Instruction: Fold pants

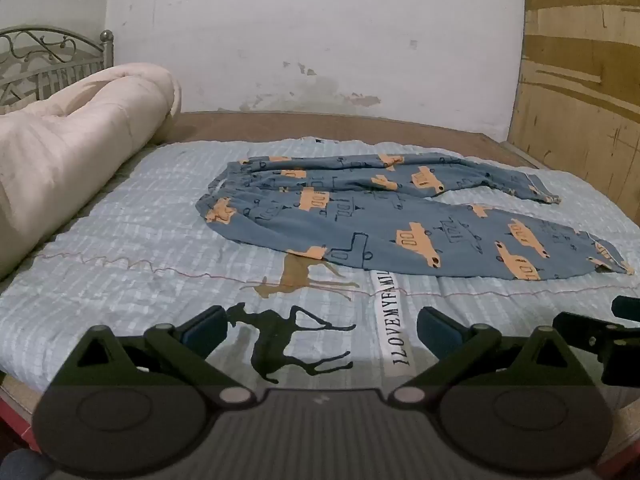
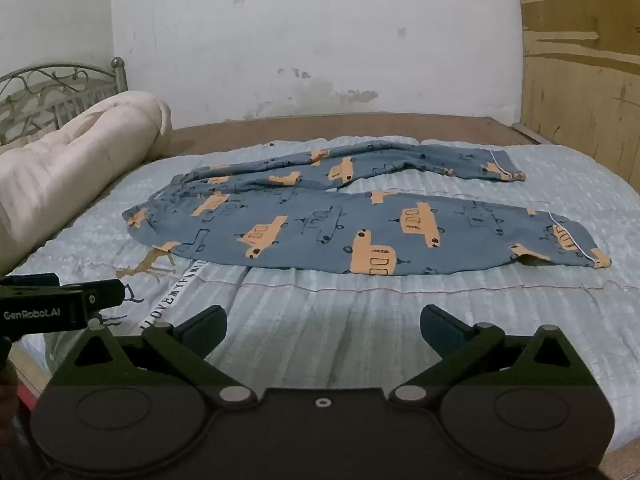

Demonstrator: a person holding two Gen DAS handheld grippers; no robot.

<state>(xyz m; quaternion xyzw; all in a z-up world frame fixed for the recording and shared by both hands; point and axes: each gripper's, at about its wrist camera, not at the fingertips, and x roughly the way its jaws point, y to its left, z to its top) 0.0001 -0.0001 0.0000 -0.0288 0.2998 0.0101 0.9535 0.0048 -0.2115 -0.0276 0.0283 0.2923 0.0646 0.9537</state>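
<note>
Pants (image 2: 360,216) spread flat on bed cover (image 2: 360,320), legs apart, waist toward rolled quilt (image 2: 76,152); left gripper (image 1: 322,330) and right gripper (image 2: 322,330) both agape, short of near leg, poised for first fold

The pants (image 2: 360,220) were of soft matt cloth, blue with orange cars printed on it. The bedspread (image 2: 400,320) under them was a quilted cloth, ribbed and matt. The rolled duvet (image 1: 80,152) looked like smooth, slightly shiny cream fabric. The headboard (image 1: 40,56) was of grey metal with curled bars. The wall (image 1: 320,40) was rough, its paint flaking. The board (image 2: 580,80) on the right was bare scratched plywood. Both the left hand-held gripper (image 1: 322,326) and the right hand-held gripper (image 2: 322,326) were of black matt plastic.
</note>
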